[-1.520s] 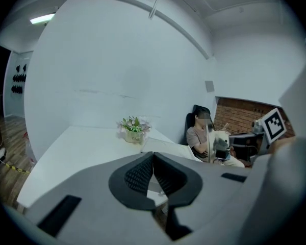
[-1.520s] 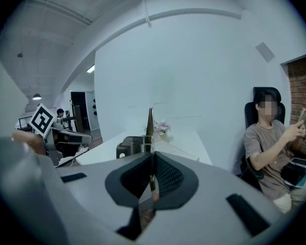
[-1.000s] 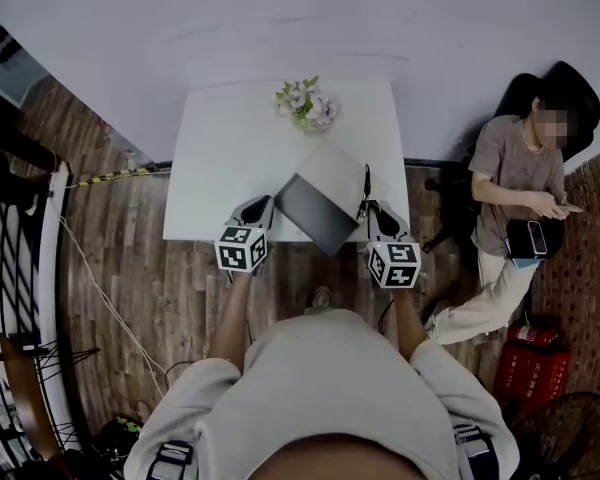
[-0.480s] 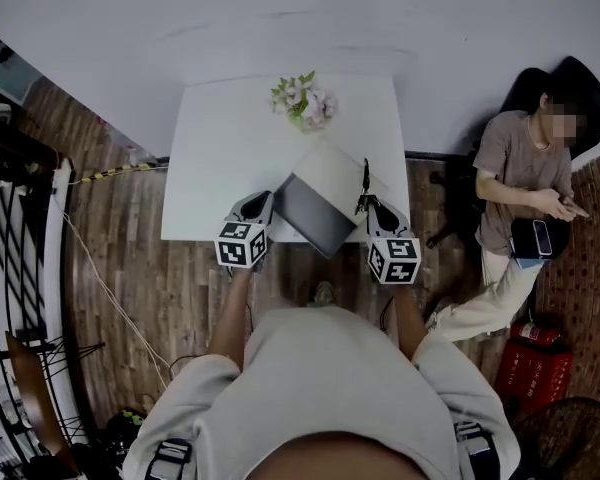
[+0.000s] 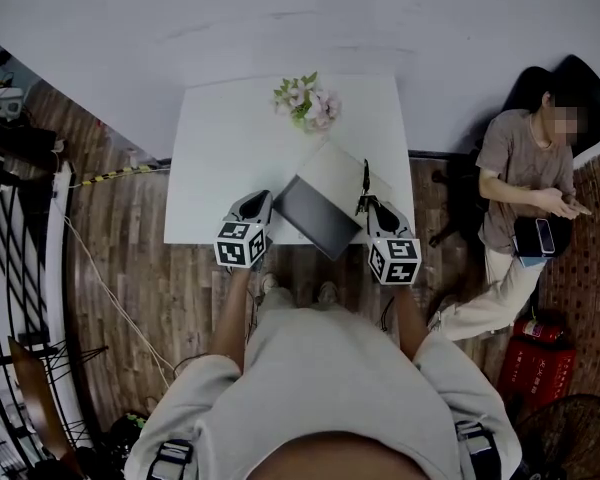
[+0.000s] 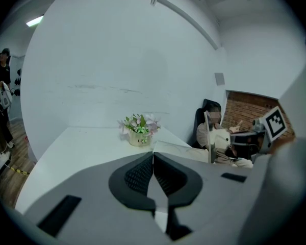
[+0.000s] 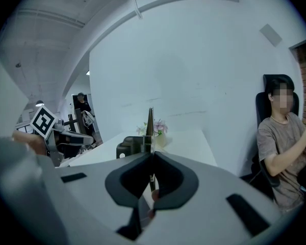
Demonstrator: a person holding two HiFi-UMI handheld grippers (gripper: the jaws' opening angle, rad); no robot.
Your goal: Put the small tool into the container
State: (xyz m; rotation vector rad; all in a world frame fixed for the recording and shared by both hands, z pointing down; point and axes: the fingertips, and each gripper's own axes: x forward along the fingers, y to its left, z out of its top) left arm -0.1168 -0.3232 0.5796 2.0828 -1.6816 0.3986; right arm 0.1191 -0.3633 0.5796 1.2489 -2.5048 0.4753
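Note:
The small tool is a thin dark rod. It stands up from my right gripper, which is shut on it over the table's front right part. In the right gripper view the tool rises straight between the closed pads. The container is a flat dark box with a pale open lid, lying between the two grippers at the table's front edge. My left gripper is shut and holds nothing, just left of the box. Its pads meet with nothing between them.
A pot of flowers stands at the back middle of the white table. A person sits on a chair to the right of the table. A dark metal rack lines the left side of the wooden floor.
Both grippers stay where they were, and the tool is still in the right one. Only the head view has shifted slightly.

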